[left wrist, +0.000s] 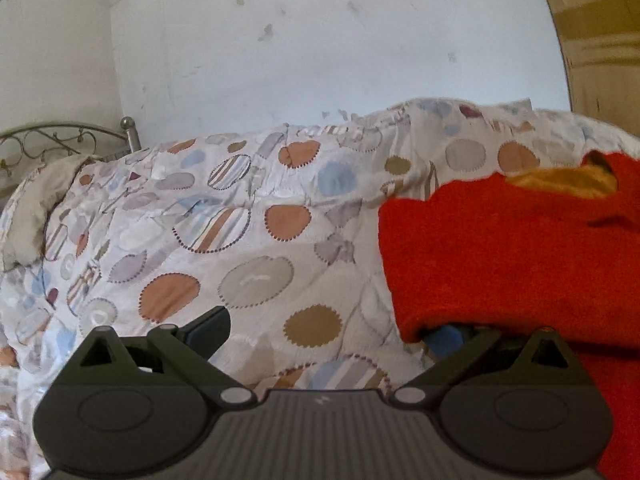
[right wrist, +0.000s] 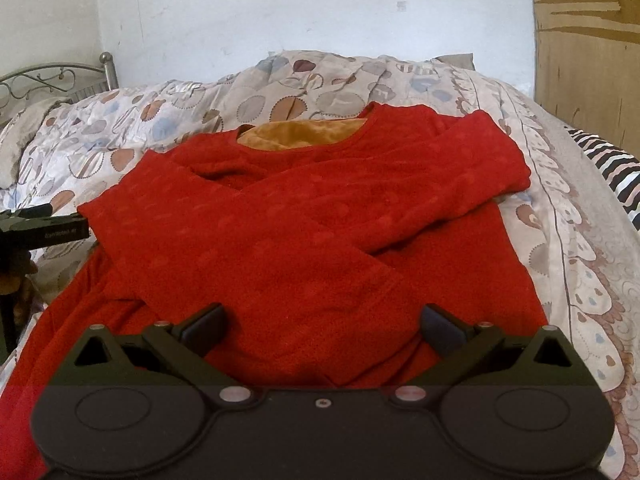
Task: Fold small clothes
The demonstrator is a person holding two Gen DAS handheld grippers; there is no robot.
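The red top (right wrist: 320,216) lies flat on the bed (right wrist: 560,240), both sleeves crossed over its chest, long axis running away from the right tongs (right wrist: 322,326) — spread wide over its near hem — while the left tongs (left wrist: 326,330), also wide, straddle its left edge.

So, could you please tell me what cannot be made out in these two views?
- Left view: the left hand-held gripper has its right finger tucked under the sweater edge.
- Right view: the sweater's hem is cut off behind the right hand-held gripper.
- Both views: the bed frame is mostly covered by the quilt.
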